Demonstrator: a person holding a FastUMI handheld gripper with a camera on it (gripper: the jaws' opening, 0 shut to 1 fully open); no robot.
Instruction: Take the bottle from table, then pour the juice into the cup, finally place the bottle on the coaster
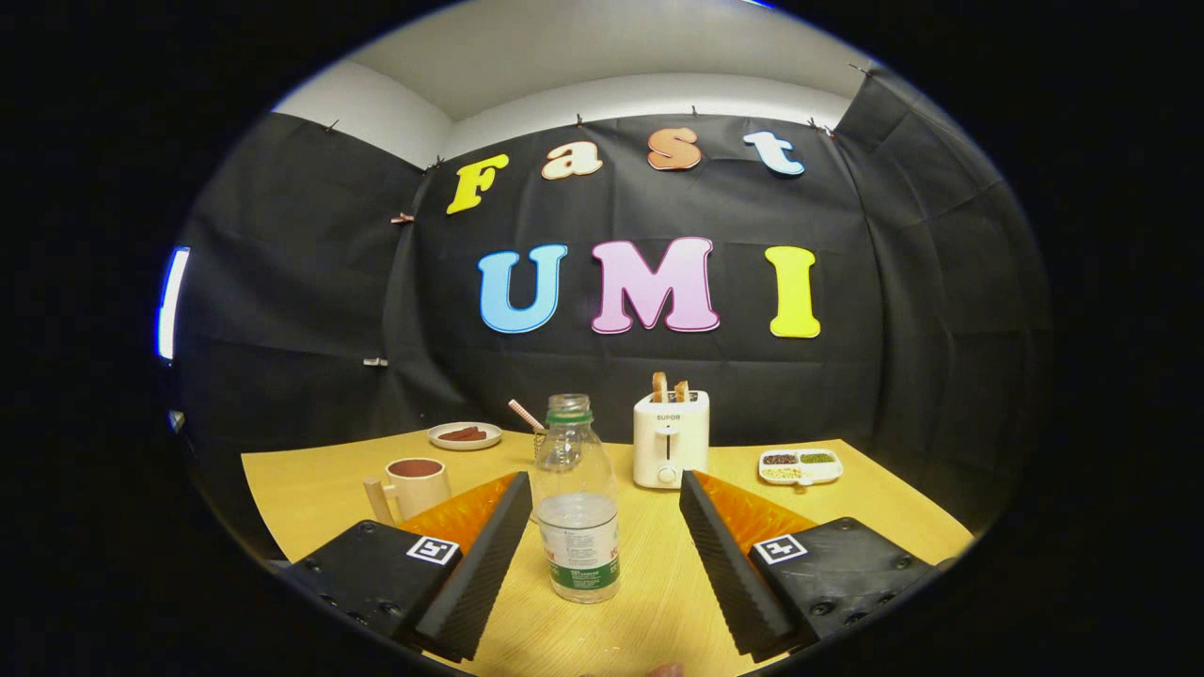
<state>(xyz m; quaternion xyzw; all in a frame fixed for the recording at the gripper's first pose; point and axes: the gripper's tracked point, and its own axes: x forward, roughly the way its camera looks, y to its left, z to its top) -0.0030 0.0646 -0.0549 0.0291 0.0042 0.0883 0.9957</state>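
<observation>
A clear plastic bottle (576, 512) with a green neck ring and a label stands upright on the yellow wooden table (875, 508). It holds clear liquid in its lower part and I see no cap on it. My gripper (603, 478) is open, with the bottle between its fingers. The bottle sits close against the left finger, and a wide gap separates it from the right finger. A beige cup (414, 484) with a handle and a dark inside stands on the table behind the left finger.
A white toaster (670, 440) with two slices of bread stands beyond the fingers. A small plate (465, 434) with sausages lies at the back left. A divided tray (800, 465) of beans lies at the back right. A striped straw (525, 415) sticks up behind the bottle.
</observation>
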